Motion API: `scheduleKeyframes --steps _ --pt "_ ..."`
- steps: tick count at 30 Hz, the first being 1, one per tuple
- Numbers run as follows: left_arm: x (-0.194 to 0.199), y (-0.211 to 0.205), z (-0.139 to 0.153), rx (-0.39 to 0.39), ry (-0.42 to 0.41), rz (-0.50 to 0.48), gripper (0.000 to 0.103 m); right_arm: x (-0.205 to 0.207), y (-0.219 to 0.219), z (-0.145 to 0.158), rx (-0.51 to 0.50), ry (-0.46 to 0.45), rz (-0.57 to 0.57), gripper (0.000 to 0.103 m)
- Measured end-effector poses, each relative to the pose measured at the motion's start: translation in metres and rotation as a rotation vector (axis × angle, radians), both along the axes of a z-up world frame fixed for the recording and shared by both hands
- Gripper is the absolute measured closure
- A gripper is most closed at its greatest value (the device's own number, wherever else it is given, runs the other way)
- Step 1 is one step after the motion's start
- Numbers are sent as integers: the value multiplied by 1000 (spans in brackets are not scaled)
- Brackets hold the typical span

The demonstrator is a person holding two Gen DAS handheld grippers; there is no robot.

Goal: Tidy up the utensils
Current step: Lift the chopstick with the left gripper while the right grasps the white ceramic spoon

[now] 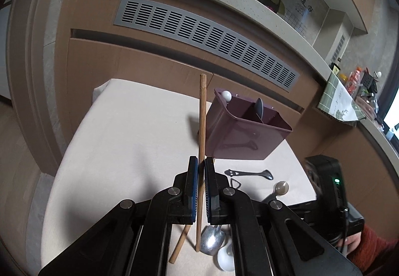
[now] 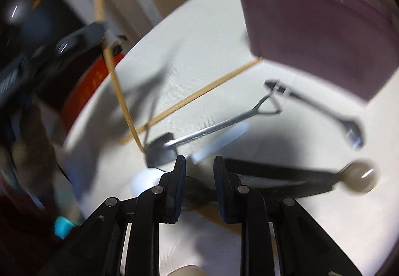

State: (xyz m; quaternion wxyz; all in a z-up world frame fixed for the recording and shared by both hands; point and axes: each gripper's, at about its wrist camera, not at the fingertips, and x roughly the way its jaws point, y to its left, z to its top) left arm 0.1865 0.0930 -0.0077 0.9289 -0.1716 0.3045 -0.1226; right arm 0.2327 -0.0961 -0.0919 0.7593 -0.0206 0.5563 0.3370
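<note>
My left gripper point(image 1: 201, 164) is shut on a wooden chopstick point(image 1: 202, 131) and holds it upright above the white table, just left of the purple utensil caddy point(image 1: 244, 134). The caddy holds a white-knobbed utensil point(image 1: 227, 96) and a dark spoon point(image 1: 259, 107). In the blurred right wrist view the same chopstick point(image 2: 113, 71) shows in the other gripper at left. My right gripper point(image 2: 200, 164) is open and empty, low over the table near a white spoon point(image 2: 219, 142) and a metal shovel-shaped spoon point(image 2: 212, 129). A second chopstick point(image 2: 192, 99) lies flat.
On the table point(image 1: 124, 131) lie a black spoon point(image 1: 249, 173), a grey-brown round spoon point(image 1: 280, 187), the metal spoon point(image 1: 212, 241), the white spoon point(image 1: 224, 259) and the other chopstick point(image 1: 180, 243). A brown cabinet with a grey vent point(image 1: 207, 41) stands behind.
</note>
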Motion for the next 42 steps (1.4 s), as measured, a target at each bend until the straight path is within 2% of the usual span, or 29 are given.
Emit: scheduleKeyframes --steps 1,7,11,14,19,21,24,28,32,34,38,42 --pt "-1 0 0 0 -1 1 98 1 4 -2 4 3 -20 81" --pt "-6 3 3 -15 -8 3 98 6 24 -4 -55 -125 -77 85" --pt "-7 3 4 -6 -10 13 98 2 31 -4 -89 -199 -42 89" --pt "-3 10 -2 -1 32 38 98 -1 19 0 -177 -277 -10 93" --pt "18 25 -31 -20 164 121 96 10 -28 3 -221 -284 -36 95" --pt "29 29 -43 14 195 170 96 10 -47 5 -243 -309 -75 93" --pt "44 33 -60 74 242 227 94 10 -61 7 -212 -300 -98 89" --pt "58 36 -76 54 304 209 86 5 -68 8 -205 -295 -86 80" --pt "65 28 -78 65 322 176 81 12 -63 8 -223 -318 -97 81" --pt "71 24 -78 91 333 178 81 -1 -67 12 -246 -347 -83 93" --pt "86 14 -77 173 345 192 81 -7 -77 15 -205 -362 -92 94" --pt "100 -5 -75 324 358 180 81 -20 -92 26 -189 -406 -129 95"
